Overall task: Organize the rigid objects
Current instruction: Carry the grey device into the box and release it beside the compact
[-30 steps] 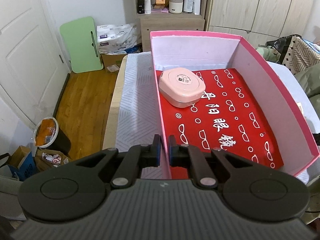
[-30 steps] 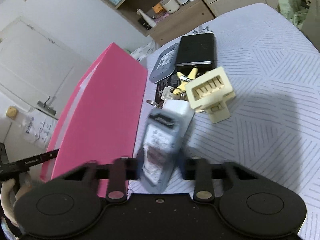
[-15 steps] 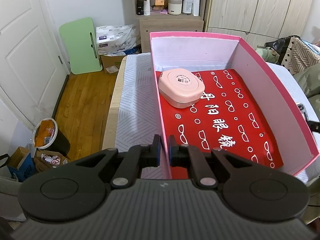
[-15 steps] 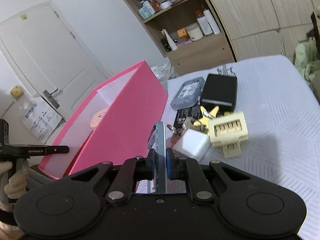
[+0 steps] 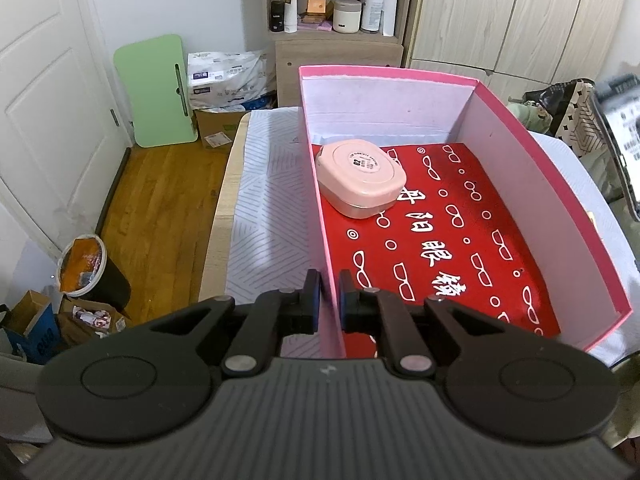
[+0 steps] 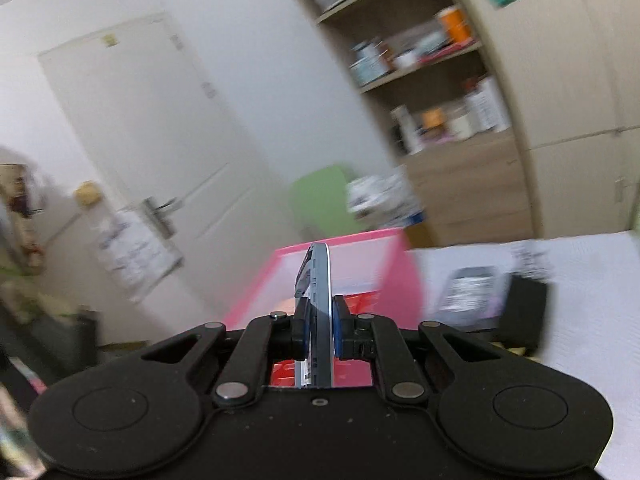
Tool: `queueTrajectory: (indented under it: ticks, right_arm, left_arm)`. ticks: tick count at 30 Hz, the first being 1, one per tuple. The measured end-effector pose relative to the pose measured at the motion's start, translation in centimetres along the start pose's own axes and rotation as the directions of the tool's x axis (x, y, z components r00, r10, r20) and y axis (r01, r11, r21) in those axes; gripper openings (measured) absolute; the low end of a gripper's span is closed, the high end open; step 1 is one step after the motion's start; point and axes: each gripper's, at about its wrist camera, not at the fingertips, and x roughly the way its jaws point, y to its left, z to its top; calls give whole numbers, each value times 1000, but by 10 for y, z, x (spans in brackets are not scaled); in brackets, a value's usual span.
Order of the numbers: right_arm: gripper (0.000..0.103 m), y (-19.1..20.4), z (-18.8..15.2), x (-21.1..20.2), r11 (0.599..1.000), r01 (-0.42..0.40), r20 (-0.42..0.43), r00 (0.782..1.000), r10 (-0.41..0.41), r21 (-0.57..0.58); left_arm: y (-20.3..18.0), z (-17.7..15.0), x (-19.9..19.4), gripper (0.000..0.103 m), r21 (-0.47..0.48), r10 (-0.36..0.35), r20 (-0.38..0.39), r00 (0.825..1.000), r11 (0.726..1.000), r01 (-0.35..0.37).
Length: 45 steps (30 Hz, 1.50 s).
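Note:
A pink box (image 5: 552,184) with a red patterned floor lies open on the bed. A pink rounded case (image 5: 360,182) lies in its far left corner. My left gripper (image 5: 329,300) is shut on the box's near left wall. My right gripper (image 6: 320,326) is shut on a thin grey flat device (image 6: 318,280), held on edge above the pink box (image 6: 360,252). That device also shows blurred at the right edge of the left wrist view (image 5: 622,136). A grey device (image 6: 466,292) and a black box (image 6: 524,316) lie on the bed to the right.
A white striped bed cover (image 5: 272,200) lies under the box. To the left are a wood floor (image 5: 160,208), a white door (image 5: 44,112), a green board (image 5: 158,88) and a bin (image 5: 86,268). A shelf unit (image 5: 336,12) and wardrobe (image 5: 516,12) stand behind.
My right gripper has lifted the flat device and swung it left, over the pink box. The right view is blurred by motion. My left gripper still holds the box wall.

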Motion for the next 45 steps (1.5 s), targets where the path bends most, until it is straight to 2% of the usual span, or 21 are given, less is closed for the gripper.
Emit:
queueTrajectory:
  ticks: [2, 5, 9, 13, 19, 25, 30, 31, 32, 33, 34, 36, 40, 45]
  right_arm:
    - [14, 15, 4, 22, 999, -38, -71, 997, 39, 18]
    - [14, 29, 3, 63, 998, -39, -178, 983, 46, 40]
    - [14, 29, -3, 126, 998, -16, -336, 941, 37, 63]
    - [14, 23, -12, 171, 997, 44, -423, 906, -15, 59]
    - [14, 8, -17, 212, 987, 113, -499, 865, -42, 114]
    - [15, 3, -17, 215, 976, 153, -517, 854, -52, 154]
    - [34, 8, -20, 218, 976, 214, -556, 816, -157, 39]
    - [38, 15, -19, 212, 983, 182, -540, 827, -158, -10]
    - [53, 23, -17, 204, 988, 146, -511, 846, -155, -58]
    - [62, 30, -15, 195, 986, 135, -472, 866, -164, -95]
    - [62, 35, -13, 186, 983, 132, -440, 881, -174, -125]
    - [62, 43, -10, 169, 977, 119, -404, 897, -182, -175]
    - [62, 47, -7, 140, 964, 82, -381, 907, -177, -252]
    - [62, 37, -2, 98, 959, 79, -334, 927, -172, -273]
  left_arm:
    - [2, 0, 0, 9, -8, -11, 3, 1000, 1000, 11]
    - [2, -1, 0, 9, -13, -18, 9, 1000, 1000, 18]
    - [5, -1, 0, 10, -22, -32, 13, 999, 999, 32]
    - [6, -1, 0, 10, -10, -39, 8, 999, 999, 39]
    - [2, 4, 1, 10, 39, -29, -25, 999, 999, 30]
    - [-1, 6, 1, 10, 59, -18, -37, 999, 998, 20]
    - [-3, 5, 1, 10, 59, -13, -37, 999, 998, 15]
    - [-3, 5, 1, 10, 61, -10, -37, 999, 998, 12]
    - [-2, 5, 0, 10, 61, -9, -37, 999, 998, 12]
    - [-2, 5, 0, 10, 58, -11, -38, 999, 998, 13]
    - [-1, 5, 0, 10, 57, -12, -40, 999, 998, 14]
    - [-3, 6, 0, 10, 60, -5, -42, 999, 998, 8]
    - [-5, 5, 0, 10, 72, 6, -42, 999, 997, -3]
    - [-9, 6, 1, 10, 90, 23, -50, 998, 996, -18]
